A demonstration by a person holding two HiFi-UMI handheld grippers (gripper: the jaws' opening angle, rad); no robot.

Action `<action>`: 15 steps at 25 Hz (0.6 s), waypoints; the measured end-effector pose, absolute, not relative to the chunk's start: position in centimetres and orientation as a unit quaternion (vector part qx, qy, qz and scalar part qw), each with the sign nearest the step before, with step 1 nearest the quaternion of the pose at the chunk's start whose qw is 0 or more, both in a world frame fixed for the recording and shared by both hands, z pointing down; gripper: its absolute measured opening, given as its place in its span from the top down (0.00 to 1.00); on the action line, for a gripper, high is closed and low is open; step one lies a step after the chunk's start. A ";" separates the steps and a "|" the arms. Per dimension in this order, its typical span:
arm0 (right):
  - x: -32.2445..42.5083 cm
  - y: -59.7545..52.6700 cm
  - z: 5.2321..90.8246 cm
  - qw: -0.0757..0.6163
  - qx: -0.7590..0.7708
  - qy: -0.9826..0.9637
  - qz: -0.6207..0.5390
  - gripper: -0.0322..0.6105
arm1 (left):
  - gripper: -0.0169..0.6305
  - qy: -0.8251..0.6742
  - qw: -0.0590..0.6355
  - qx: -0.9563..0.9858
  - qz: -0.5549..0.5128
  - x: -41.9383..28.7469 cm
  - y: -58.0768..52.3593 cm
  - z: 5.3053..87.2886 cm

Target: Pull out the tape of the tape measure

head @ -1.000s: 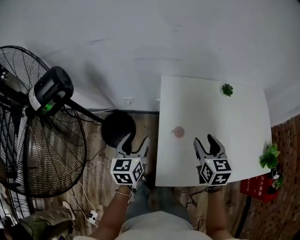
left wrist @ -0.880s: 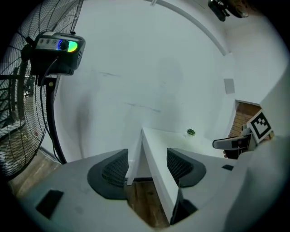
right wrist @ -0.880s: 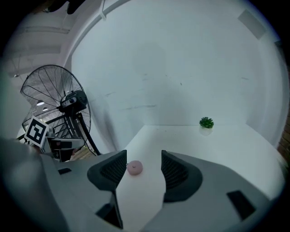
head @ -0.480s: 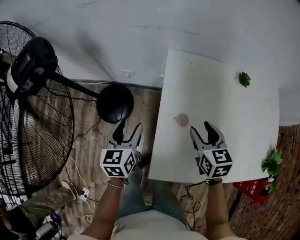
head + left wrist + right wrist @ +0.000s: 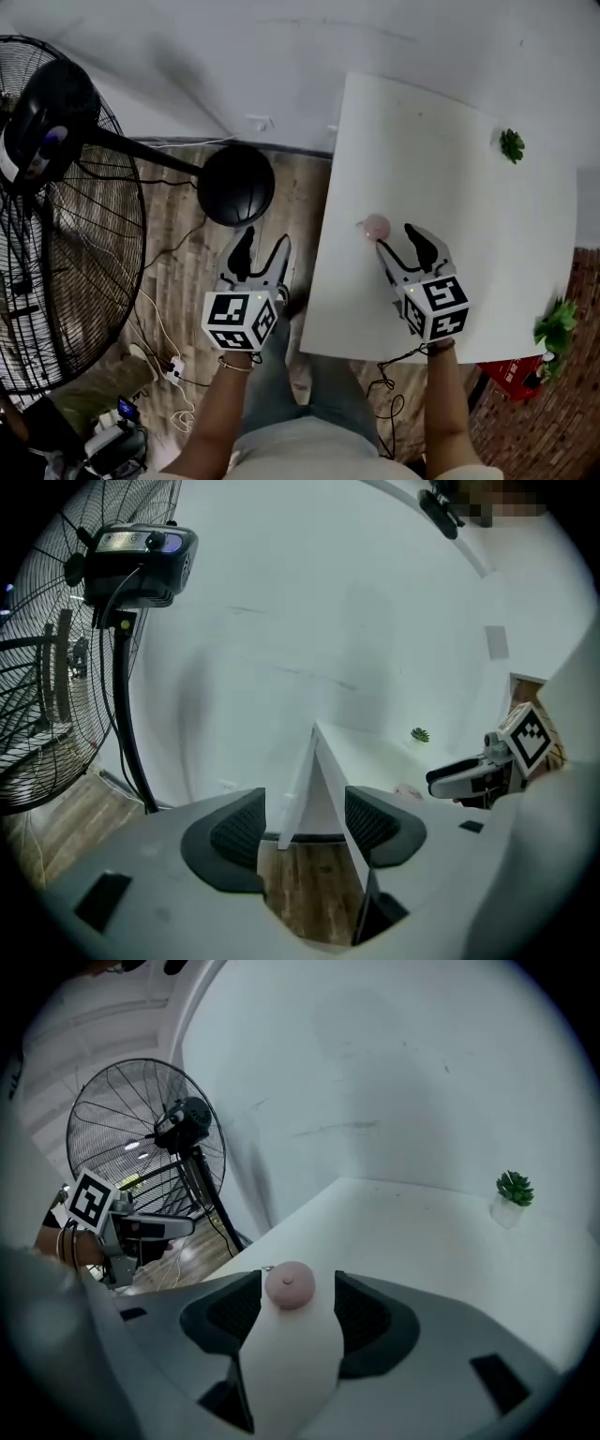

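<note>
Approach is nearly finished: the right gripper point(image 5: 400, 237), jaws spread, is now brought just beside the tape measure point(image 5: 376, 226) at mid-frame, while the left gripper point(image 5: 264, 240) is held spread and empty.

Fan point(image 5: 66, 234): cage cut off by the head view's left edge.
Tape measure point(image 5: 376, 226): tape end too small to tell.
Red thing point(image 5: 495, 377): mostly hidden past the table point(image 5: 469, 187) edge; what it is, unclear.

The tape measure point(image 5: 376, 226) is a small round pink case with a button in its top face. It lies flat on the white bench point(image 5: 450, 169), near the bench's left edge, a small tab at its rim.
</note>
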State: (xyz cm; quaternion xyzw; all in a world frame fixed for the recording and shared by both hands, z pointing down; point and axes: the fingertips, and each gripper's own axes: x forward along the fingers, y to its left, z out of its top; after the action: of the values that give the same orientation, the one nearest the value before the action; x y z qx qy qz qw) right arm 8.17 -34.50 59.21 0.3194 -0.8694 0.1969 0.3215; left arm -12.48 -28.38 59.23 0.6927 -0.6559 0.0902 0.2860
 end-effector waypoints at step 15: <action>6.6 -34.5 61.6 0.371 0.269 -0.870 0.183 0.57 | 0.56 -0.674 0.292 0.671 0.098 -14.3 -27.7 59.9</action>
State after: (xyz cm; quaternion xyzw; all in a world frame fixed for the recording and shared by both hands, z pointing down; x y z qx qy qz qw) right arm 6.56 -34.49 61.57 0.2692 -0.8696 0.1832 0.3711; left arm -14.25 -27.68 59.94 0.6711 -0.6744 0.0977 0.2921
